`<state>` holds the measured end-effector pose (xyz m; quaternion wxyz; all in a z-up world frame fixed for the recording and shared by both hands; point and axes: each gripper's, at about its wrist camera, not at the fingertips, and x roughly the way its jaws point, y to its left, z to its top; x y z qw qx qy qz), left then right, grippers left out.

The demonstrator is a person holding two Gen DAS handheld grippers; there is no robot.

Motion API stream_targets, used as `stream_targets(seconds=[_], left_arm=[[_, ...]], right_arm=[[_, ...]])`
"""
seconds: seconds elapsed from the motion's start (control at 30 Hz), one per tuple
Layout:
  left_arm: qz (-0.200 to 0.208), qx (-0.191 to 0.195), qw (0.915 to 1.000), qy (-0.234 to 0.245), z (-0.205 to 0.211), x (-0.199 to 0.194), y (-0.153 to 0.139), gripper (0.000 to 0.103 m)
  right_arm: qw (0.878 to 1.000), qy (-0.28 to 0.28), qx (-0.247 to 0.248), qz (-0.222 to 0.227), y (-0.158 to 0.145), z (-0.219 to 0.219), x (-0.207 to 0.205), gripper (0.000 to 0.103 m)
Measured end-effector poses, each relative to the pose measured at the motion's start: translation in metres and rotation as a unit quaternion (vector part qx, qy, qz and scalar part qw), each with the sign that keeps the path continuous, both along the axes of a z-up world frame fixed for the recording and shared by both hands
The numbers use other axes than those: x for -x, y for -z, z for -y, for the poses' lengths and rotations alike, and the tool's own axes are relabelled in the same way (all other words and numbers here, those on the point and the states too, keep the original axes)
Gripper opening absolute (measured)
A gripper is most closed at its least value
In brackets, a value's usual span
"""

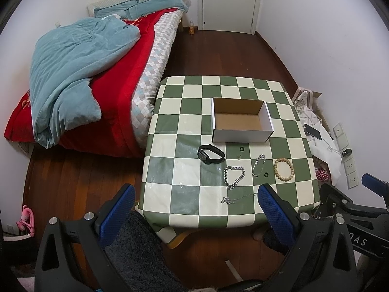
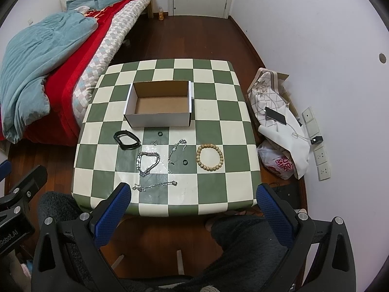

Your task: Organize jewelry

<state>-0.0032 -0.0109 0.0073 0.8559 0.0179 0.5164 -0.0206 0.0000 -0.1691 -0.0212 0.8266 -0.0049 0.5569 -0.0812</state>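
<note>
We hold the left gripper (image 1: 194,209) above the near edge of the table (image 1: 170,112), jaws wide apart and gripping nothing. The right gripper (image 2: 194,206) sits likewise over the near edge, jaws wide apart and empty.

Ahead of both jaw pairs, the open box (image 2: 158,119) stands on the table, its inside bare. All jewelry lies between the box and the jaws:

- The watch (image 2: 126,140) lies just before the box's left corner, ahead of the right gripper's left finger.
- The chain (image 2: 148,163) lies near the watch, closer to the jaws.
- The thin bracelet (image 2: 177,152) lies just beside the chain, toward the right finger.
- The bead bracelet (image 2: 209,157) lies beyond the thin bracelet, apart from it.
- The necklace (image 2: 155,185) lies nearest the jaws, just ahead of the right gripper's left finger.
- Two small dark rings (image 2: 160,133) (image 2: 185,162) rest apart on green squares.

In the left wrist view, the necklace (image 1: 239,197) lies just inside the right finger (image 1: 274,209).
</note>
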Motion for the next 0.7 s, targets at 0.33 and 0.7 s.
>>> stream_targets(seconds=[0.33, 0.7], left_arm=[[0.002, 0.001, 1.0, -0.001, -0.001, 0.002, -0.002, 0.103], [0.003, 0.0, 1.0, 0.0, -0.001, 0.002, -0.002, 0.103]], right_arm=[[1.0, -0.001, 0.001, 0.001, -0.015, 0.0, -0.003, 0.103], [1.0, 0.0, 0.001, 0.003, -0.014, 0.0, -0.001, 0.103]])
